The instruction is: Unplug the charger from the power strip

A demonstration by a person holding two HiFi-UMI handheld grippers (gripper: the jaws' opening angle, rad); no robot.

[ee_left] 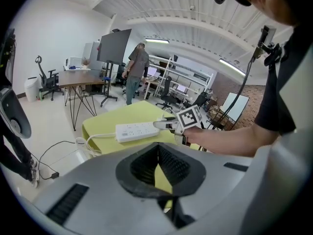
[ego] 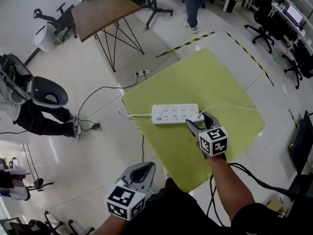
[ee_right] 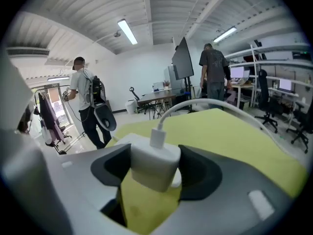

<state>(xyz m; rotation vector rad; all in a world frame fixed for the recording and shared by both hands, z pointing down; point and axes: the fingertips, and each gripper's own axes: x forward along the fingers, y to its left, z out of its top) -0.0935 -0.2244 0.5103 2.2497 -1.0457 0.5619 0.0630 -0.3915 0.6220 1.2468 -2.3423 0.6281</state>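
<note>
A white power strip (ego: 175,113) lies across the yellow-green table (ego: 205,77), its cord running off the left edge. My right gripper (ego: 198,118) is at the strip's right end, shut on the white charger (ego: 197,117). In the right gripper view the charger (ee_right: 154,163) sits squeezed between both pads, its white cable (ee_right: 195,104) arching away; yellow table shows beneath it and the strip (ee_right: 119,140) lies just behind. My left gripper (ego: 143,169) hangs off the table's near-left edge, jaws together with nothing in them (ee_left: 157,163). The left gripper view also shows the strip (ee_left: 137,129).
A brown table (ego: 105,11) stands at the back left, and a small floor socket (ego: 142,73) with cables lies beside the yellow table. One person (ego: 195,4) stands at the back, another (ego: 39,111) at the left. Office chairs (ego: 266,13) line the right.
</note>
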